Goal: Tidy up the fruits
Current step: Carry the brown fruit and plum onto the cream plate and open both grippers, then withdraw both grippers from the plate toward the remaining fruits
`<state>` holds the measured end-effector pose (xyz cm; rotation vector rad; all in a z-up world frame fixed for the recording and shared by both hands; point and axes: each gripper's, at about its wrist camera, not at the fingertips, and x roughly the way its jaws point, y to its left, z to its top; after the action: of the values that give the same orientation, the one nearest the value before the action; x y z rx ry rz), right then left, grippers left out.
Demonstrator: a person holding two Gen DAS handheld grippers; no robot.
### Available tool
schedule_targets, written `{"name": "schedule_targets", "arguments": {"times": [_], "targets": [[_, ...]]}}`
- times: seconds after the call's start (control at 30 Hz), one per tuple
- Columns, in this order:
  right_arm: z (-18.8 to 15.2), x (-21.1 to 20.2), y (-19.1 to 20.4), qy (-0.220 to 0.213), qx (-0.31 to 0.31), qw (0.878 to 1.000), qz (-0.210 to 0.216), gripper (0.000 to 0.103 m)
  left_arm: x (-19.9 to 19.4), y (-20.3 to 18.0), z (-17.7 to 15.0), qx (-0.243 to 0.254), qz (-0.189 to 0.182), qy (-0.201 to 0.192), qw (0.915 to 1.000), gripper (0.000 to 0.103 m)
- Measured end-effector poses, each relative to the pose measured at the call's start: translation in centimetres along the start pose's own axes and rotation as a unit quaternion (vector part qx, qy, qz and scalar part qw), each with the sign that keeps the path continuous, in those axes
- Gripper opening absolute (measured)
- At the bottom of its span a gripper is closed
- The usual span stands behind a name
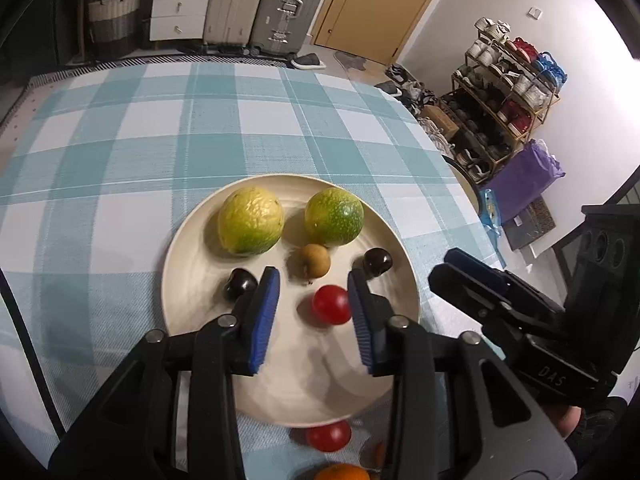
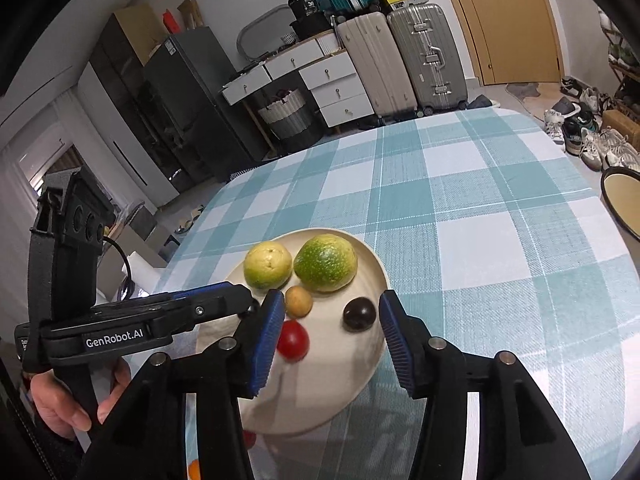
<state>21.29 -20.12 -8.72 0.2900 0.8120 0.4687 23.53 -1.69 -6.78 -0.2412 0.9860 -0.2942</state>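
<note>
Both pairs of jaws stand apart over the cream plate — the left gripper with a red cherry tomato between its pads, unpressed, and the right gripper clamped on nothing. Two green-yellow fruits, a small brown fruit and two dark cherries share the plate — a second tomato lies just off its near rim on the checked cloth.

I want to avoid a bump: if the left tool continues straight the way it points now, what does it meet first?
Probably the red cherry tomato on the plate, lying between the open left tool's fingers; the small brown fruit lies beyond. Depth is uncertain.
</note>
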Motion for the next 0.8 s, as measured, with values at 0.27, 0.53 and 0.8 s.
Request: {"name": "schedule_targets", "arguments": {"times": [0.27,0.53,0.8], "targets": [[-1.1,-2.8,1.3,-0.019,-0.007,1.000,-0.004,0.073,-3.2,-0.7,-2.0,0.005,0.030,-0.022,0.9993,0.055],[-2.2,-5.4,2.5,-0.032,-0.012,0.999,-0.004,0.086,-6.4,-1.3,-3.8,0.008,0.056,-0.046,0.9974,0.079],[-2.9,-7.1,3.4,-0.039,-0.018,0.999,-0.008,0.090,-8.3,-1.7,-5.6,0.013,0.068,-0.049,0.9964,0.081]]}}
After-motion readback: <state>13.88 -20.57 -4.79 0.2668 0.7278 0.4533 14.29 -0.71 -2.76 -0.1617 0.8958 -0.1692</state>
